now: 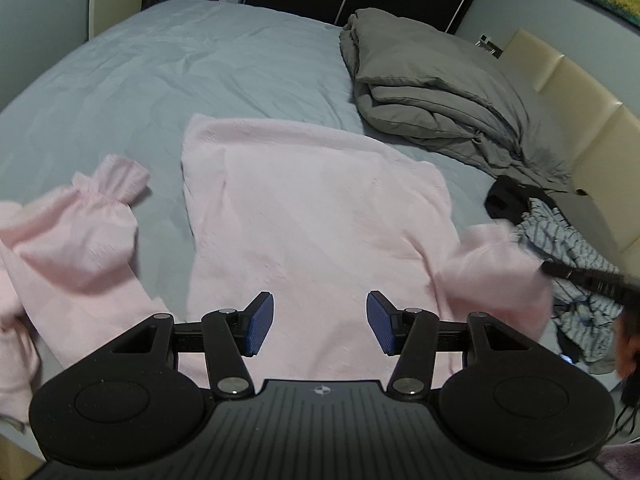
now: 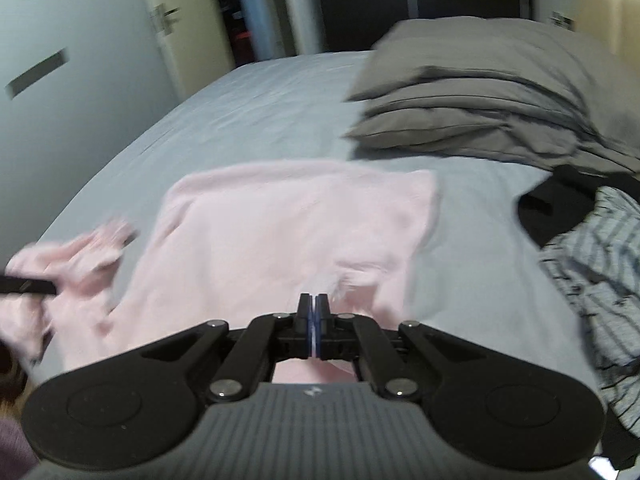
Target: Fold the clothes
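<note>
Right tool clamped on pink top's sleeve; left tool apart, empty — lay sleeve flat across body, no bunching.

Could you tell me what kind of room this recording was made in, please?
Most likely a bedroom: a wide bed with a padded headboard, and a folded grey duvet stacked beside it.
</note>
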